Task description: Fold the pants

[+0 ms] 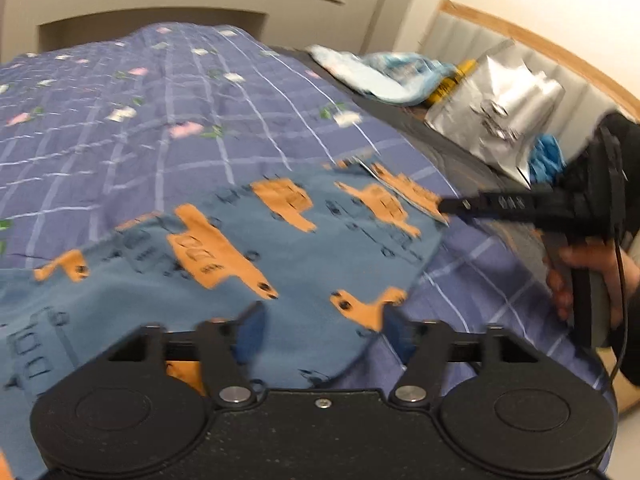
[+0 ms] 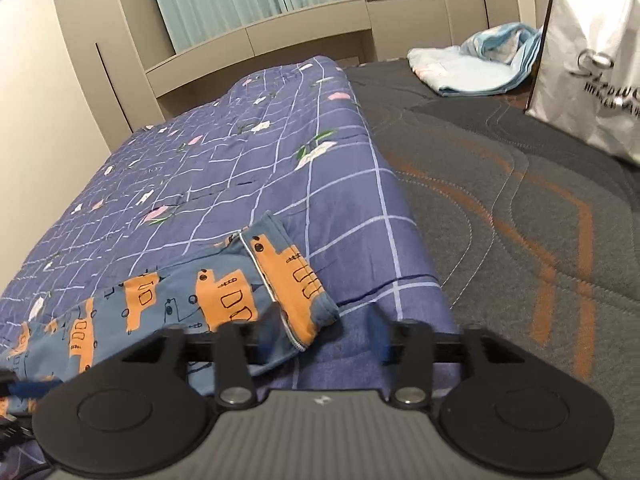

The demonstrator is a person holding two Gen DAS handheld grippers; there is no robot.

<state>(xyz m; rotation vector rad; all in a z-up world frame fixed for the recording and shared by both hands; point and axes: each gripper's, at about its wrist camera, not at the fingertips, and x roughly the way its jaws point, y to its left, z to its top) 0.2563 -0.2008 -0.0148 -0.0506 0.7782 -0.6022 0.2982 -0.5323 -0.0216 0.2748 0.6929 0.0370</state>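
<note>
On the quilt [image 2: 224, 168], pants [image 1: 248, 264] lie folded, both grippers — left [image 1: 320, 332], right [image 2: 320, 332] — open and empty; fold step looks released, next: regrasp an edge.

The left handheld gripper [image 1: 320, 336] has a matte black speckled body with two round black discs, two silver pivot bolts, one small central screw, black linkage arms on a crossbar, and blurred blue fingertip pads [image 1: 252, 334]. The right handheld gripper [image 2: 322, 334] is built alike, but its body is ribbed grey plastic with a small pale emblem. From the left wrist, a thin black cable [image 1: 622, 300] hangs beside it, and a dark sleeve [image 1: 634, 360] shows.
</note>
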